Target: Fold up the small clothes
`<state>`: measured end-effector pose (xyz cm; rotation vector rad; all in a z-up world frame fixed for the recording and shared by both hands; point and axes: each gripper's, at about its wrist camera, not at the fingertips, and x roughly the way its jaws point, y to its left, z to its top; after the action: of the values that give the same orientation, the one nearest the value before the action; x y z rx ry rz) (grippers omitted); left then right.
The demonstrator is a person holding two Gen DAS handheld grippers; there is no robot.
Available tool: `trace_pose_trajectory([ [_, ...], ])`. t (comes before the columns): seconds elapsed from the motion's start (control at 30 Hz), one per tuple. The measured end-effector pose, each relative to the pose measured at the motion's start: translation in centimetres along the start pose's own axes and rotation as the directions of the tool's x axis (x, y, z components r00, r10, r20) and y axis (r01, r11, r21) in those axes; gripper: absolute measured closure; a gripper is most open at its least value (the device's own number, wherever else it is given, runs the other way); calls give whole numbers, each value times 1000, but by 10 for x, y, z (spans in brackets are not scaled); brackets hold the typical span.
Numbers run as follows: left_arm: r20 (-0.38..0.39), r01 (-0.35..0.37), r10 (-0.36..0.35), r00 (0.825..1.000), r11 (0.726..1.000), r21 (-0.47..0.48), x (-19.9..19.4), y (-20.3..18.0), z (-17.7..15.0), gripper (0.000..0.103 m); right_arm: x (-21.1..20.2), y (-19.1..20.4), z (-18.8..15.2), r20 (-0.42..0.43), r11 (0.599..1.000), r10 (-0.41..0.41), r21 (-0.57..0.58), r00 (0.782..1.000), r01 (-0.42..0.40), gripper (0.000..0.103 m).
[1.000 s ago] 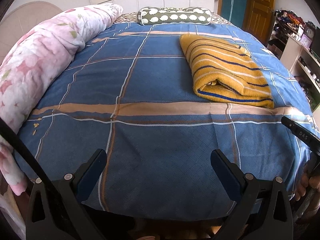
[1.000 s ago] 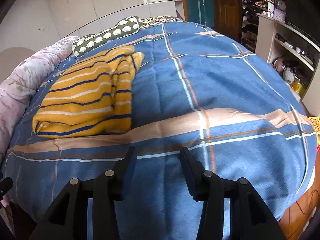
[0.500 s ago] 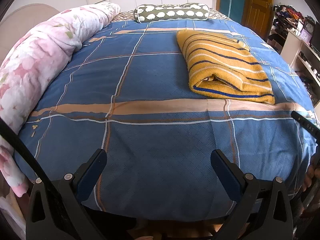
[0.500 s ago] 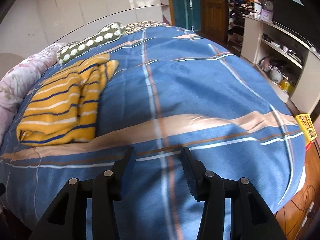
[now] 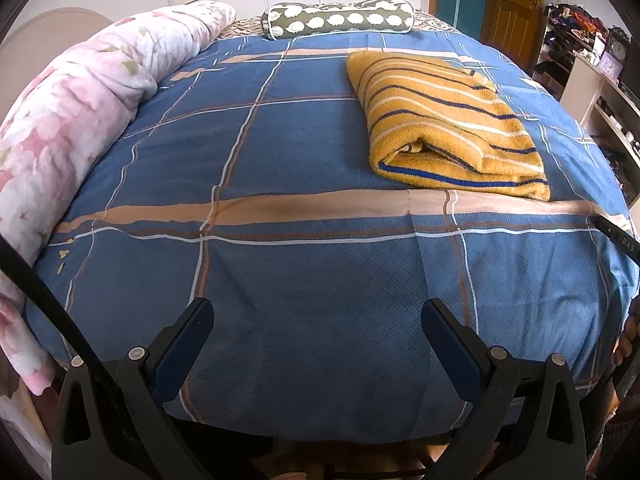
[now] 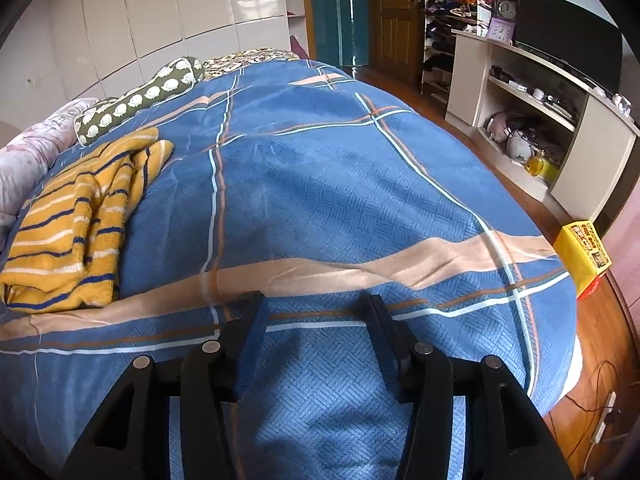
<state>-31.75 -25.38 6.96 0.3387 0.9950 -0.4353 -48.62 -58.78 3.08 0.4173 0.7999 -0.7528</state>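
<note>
1. Garment (image 5: 452, 128): yellow knit with navy and white stripes, folded into a thick bundle. In my left view it lies at about 1 o'clock on the bedspread, its rolled fold facing me. In my right view (image 6: 76, 220) it sits at 9 o'clock, close to the frame edge.
2. Left gripper (image 5: 318, 344): jaws wide apart, nothing between them. It hangs over the near edge of the bed, well apart from the garment.
3. Right gripper (image 6: 316, 336): jaws part open and have just been opening further; only bedspread shows between them, and I cannot tell whether the tips touch it. It is well apart from the garment. A black edge of it shows at 3 o'clock in my left view (image 5: 618, 236).
4. Bedspread (image 5: 304, 160): blue with tan bands and thin white and brown lines, covering the whole bed.
5. Bolster (image 5: 338, 20): olive with white scallop prints, lying across the head of the bed at 12 o'clock, beyond the garment.
6. Quilt (image 5: 84, 104): pink floral, rolled along the bed's edge from 8 to 11 o'clock.
7. Shelf unit (image 6: 536, 120): cream, at 2 o'clock in my right view, cluttered, with a dark screen and clocks on top.
8. Box (image 6: 586, 256): yellow, at 3 o'clock, just beside the bed's corner.
9. Door (image 5: 516, 4): wooden, at 1 o'clock past the bed.
</note>
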Motion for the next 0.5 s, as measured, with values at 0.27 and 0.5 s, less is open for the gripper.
trace_pose_trajectory([
  [0.27,-11,8,-9,1000,1000,-28,8,8,2,0,13,8,18,-5,999,-33,-37,999,32,42],
  [0.5,-19,17,-18,1000,997,-72,16,24,5,0,44,16,45,-29,997,-56,-49,998,55,36],
])
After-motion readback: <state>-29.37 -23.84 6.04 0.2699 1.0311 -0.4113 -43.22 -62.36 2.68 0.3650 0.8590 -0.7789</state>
